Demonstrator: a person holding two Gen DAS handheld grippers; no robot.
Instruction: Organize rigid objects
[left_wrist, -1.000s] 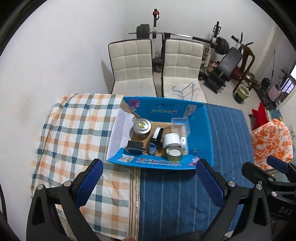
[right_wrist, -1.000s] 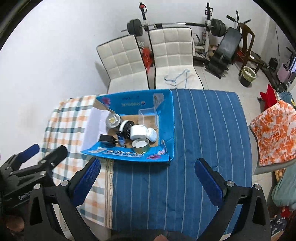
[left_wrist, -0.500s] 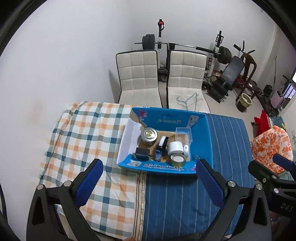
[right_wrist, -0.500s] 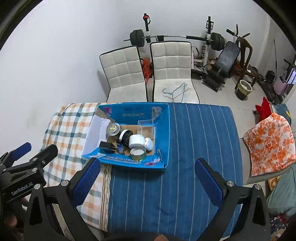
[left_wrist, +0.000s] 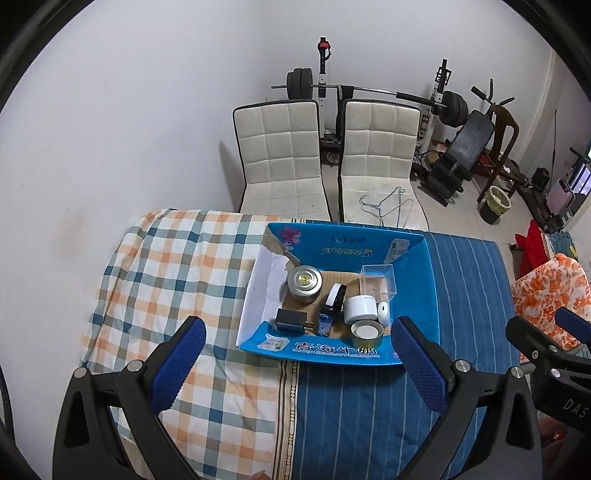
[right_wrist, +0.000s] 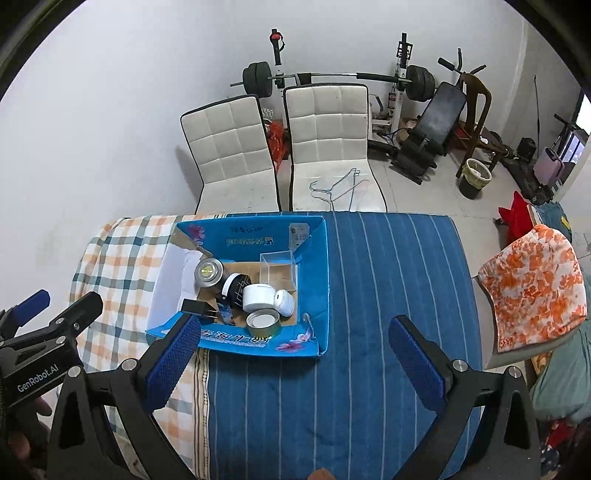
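**A:** The box (left_wrist: 334, 349) of hard odds and ends sits at the middle of the left wrist view, on the bench (left_wrist: 369, 413) where the checked cloth (left_wrist: 177, 273) meets the blue striped cloth (right_wrist: 369, 295). Everything is inside it: a metal tin (left_wrist: 304, 282), a black plug (left_wrist: 291, 320), a white tub (left_wrist: 360, 307), a roll of tape (left_wrist: 365, 331) and a clear plastic case (left_wrist: 377, 278).

**B:** And the grippers?

**A:** Both hang above the near edge of the bench, holding nothing. The left gripper (left_wrist: 297, 365) has its fingers (left_wrist: 177, 363) spread wide, the box framed between them. The right gripper (right_wrist: 293, 363) is spread just as wide, low and centre in its own view, with the box up and to the left of it.

**B:** So which piece first?

**A:** I'd judge the tape roll or the white tub, since they lie nearest the front wall and stand clear on top. The plug is tucked in the lower left corner of the box, tight against the wall, so it's an awkward start.

**B:** How to go in?

**A:** Come down from above rather than over the front flap, which leans outward and could catch a finger. Straddle the roll across its round sides, and keep off the small white piece (left_wrist: 384, 312) touching the tub.

**B:** Risks?

**A:** The box looks light; a sideways nudge may slide it on the cloth. The other gripper could steady a wall.
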